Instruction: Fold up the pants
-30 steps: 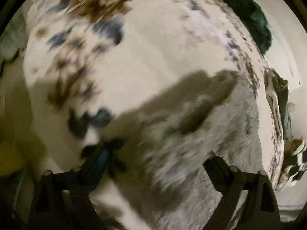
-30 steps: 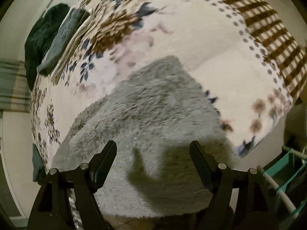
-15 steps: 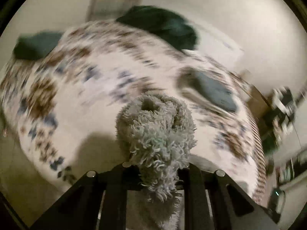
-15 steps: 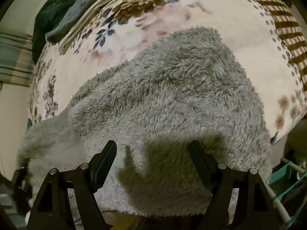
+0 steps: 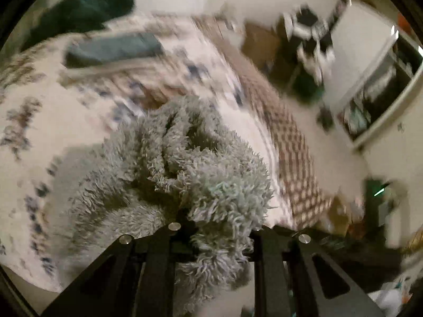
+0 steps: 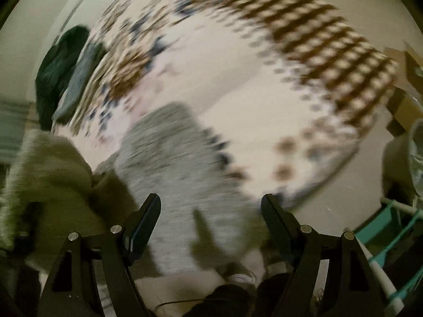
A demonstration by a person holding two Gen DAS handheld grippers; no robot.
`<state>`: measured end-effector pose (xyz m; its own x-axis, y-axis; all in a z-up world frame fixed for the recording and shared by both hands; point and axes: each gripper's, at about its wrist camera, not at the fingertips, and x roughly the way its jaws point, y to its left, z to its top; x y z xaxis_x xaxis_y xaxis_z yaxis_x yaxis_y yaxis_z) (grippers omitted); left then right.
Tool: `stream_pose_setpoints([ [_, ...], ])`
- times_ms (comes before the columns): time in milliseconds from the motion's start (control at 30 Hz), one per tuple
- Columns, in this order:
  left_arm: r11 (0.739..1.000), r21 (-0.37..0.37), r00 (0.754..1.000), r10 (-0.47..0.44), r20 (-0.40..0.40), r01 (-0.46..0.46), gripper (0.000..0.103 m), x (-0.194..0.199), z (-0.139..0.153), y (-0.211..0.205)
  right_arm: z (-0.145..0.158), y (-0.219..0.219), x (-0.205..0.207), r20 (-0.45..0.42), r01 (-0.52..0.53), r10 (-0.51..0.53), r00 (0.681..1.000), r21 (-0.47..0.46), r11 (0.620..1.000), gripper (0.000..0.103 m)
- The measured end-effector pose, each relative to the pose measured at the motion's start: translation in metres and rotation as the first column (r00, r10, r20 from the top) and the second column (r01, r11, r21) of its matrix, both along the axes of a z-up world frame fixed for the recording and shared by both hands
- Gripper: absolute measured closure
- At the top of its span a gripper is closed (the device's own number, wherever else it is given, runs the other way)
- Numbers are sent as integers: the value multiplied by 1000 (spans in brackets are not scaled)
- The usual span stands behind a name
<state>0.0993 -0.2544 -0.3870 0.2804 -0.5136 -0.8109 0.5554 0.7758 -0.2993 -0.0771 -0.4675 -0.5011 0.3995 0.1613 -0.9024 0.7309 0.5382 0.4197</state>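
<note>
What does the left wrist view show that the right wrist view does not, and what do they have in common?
Only the left wrist view shows the left tool shut on a bunched part of the fluffy grey pants, and blurred furniture beyond the bed.

Only the right wrist view shows the right tool open with nothing between its fingers, the pants spread flat below it, and a teal rack at the right edge.

Both show the flowered bedspread with its brown checked border, and dark green clothing at the far side.
</note>
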Motion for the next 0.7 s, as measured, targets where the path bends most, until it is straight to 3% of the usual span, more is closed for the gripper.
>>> stream_pose_setpoints([
  [33, 999, 45, 1000, -15, -27, 16, 85, -3, -10, -13, -2, -8, -8, -8, 17, -17, 1000, 0, 1000, 23],
  [67, 997, 79, 997, -19, -77, 25, 78, -3, -21, -23, -3, -19, -19, -17, 42, -41, 999, 4, 999, 23],
  [133, 996, 86, 987, -16, -158, 30, 52, -3, -31, -30, -4, -35, -34, -22, 74, -74, 997, 11, 997, 23],
  [167, 997, 64, 982, -23, -189, 36, 29, -6, -32, -31, -4, -41, -39, -21, 84, -84, 996, 14, 996, 23],
  [200, 999, 34, 977, -34, -213, 42, 15, -11, -28, -32, -3, -47, -45, -19, 89, -89, 996, 17, 996, 20],
  [267, 999, 8, 975, -51, -216, 54, 13, -19, -12, -29, -3, -52, -46, -5, 89, -89, 996, 25, 996, 11],
  [400, 999, -27, 982, -41, -184, 36, 13, -6, 20, 3, -1, -51, -38, 54, 84, -89, 995, 91, 992, 10],
  [500, 996, 37, 988, 85, -131, -81, 13, 28, 23, 54, 0, -38, -12, 126, 22, -44, 991, 168, 986, 10],
  [633, 953, 186, 952, 268, -145, -240, 13, 86, -13, 120, -4, -13, 43, 187, -115, 76, 979, 207, 972, 10],
  [700, 933, 231, 939, 313, -142, -276, 13, 102, -29, 138, -13, 0, 71, 139, -158, 133, 981, 194, 968, 10],
])
